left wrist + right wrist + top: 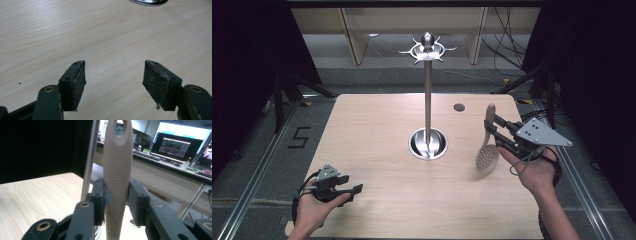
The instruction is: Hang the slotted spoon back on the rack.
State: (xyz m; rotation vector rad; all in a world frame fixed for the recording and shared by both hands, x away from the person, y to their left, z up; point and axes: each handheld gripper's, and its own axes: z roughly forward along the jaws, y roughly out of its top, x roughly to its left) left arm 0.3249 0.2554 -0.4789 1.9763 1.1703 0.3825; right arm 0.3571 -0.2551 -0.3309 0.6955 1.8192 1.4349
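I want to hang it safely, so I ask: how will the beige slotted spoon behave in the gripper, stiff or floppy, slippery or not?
The slotted spoon hangs straight below the right gripper without bending, so it is probably stiff. It looks like moulded plastic, so probably light. Its handle looks smooth and narrow between the pads, so it may pivot or slip when nudged.

- The right gripper [116,200] clamps a beige utensil handle [118,170], both black pads pressed on its sides
- The handle stands upright, with raised letters SUPOR on it and an oval hole near the top
- A metal pole [89,162] rises just left of the handle
- The wooden table [32,197] lies lower left
- Lit monitors [175,145] stand on a desk far right
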